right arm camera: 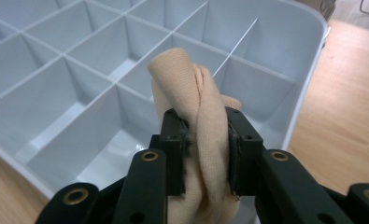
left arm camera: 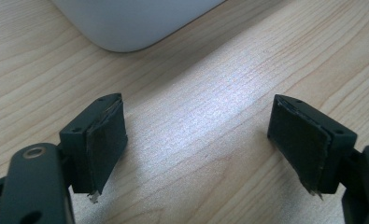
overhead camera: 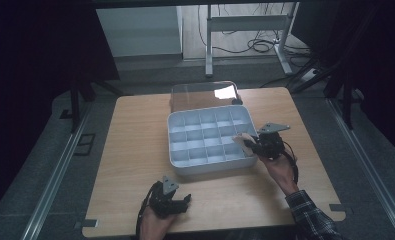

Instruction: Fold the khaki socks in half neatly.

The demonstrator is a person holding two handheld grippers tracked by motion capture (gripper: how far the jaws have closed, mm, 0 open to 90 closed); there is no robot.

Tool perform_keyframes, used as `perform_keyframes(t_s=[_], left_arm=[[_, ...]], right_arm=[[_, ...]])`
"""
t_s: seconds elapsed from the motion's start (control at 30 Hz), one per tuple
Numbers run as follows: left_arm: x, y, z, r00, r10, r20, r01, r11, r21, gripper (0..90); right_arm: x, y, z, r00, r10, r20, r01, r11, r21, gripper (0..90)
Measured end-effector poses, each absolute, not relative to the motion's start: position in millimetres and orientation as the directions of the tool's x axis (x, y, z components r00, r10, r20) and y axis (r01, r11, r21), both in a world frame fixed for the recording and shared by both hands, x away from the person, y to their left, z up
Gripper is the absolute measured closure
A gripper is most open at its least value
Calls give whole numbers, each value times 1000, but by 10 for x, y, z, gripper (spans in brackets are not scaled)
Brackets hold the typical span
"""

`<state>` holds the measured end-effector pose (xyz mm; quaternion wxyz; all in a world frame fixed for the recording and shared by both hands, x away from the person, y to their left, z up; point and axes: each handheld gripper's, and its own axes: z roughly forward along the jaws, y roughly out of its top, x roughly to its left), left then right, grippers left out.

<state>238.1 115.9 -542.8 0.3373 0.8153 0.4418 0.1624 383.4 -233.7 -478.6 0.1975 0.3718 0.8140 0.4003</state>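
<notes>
A pale wooden table (overhead camera: 135, 150) carries a light grey plastic organizer tray (overhead camera: 185, 167) divided into a grid of small square compartments, and everything else is placed in relation to that tray. Behind its far edge, touching it, lies a clear lid (overhead camera: 195, 95) that catches a bright reflection.

At the tray's right side, a hand in a plaid sleeve (overhead camera: 312, 215) holds the right gripper (overhead camera: 248, 143), which reaches over the tray's right rim near its front corner. Its jaws are pressed tight on a rolled piece of beige cloth (right arm camera: 205, 121). In the right gripper view, the cloth stands up between the two black jaws as a twisted roll, raised above the compartments near that right edge and not resting in any of them.

In front of the tray, near the table's front edge, the left gripper (overhead camera: 185, 201) sits close above the bare wood. In the left gripper view its jaws stand wide apart with nothing between them, and the tray's rounded front corner (left arm camera: 126, 28) shows just beyond them.
</notes>
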Motion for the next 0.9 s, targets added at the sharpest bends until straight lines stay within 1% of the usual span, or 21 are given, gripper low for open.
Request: perform_keyframes(t_s=[0.07, 0.17, 0.23, 0.33, 0.43, 0.47, 0.63, 0.7, 0.77, 0.9], left_arm=[[2381, 1159, -5428, 557, 830, -33, 611, -382, 694, 195], [2380, 1158, -5429, 556, 830, -33, 611, -382, 694, 195], [2381, 1159, -5428, 557, 830, -33, 611, -382, 693, 195], [2380, 1159, -5428, 556, 830, -33, 611, -382, 693, 195], [2380, 1158, -5429, 556, 830, -33, 611, -381, 694, 195], [2379, 1158, -5428, 556, 831, -34, 612, -381, 693, 196], [2380, 1158, -5429, 556, 831, -33, 611, -381, 694, 196], [2379, 1158, -5429, 556, 831, -33, 611, -381, 694, 196], [2380, 1158, -5429, 556, 831, -33, 611, -381, 694, 196], [2381, 1156, -5429, 558, 829, -33, 611, -384, 693, 190]], right_arm=[[3821, -2351, -4804, -647, 762, -11, 449, 393, 802, 663], [3803, -2388, -4801, -647, 762, 3, 467, 393, 792, 576], [3785, -2412, -4791, -646, 763, 10, 477, 394, 786, 557], [3737, -2459, -4751, -647, 763, 13, 477, 391, 787, 557], [3690, -2494, -4711, -648, 762, 4, 480, 403, 779, 617], [3680, -2501, -4711, -650, 760, 4, 483, 409, 775, 658], [3662, -2508, -4731, -658, 753, 11, 489, 416, 767, 676], [3666, -2506, -4729, -660, 751, 14, 492, 418, 764, 658], [3664, -2507, -4702, -658, 753, 16, 488, 411, 770, 603], [3657, -2506, -4638, -662, 749, 26, 476, 393, 786, 566]])
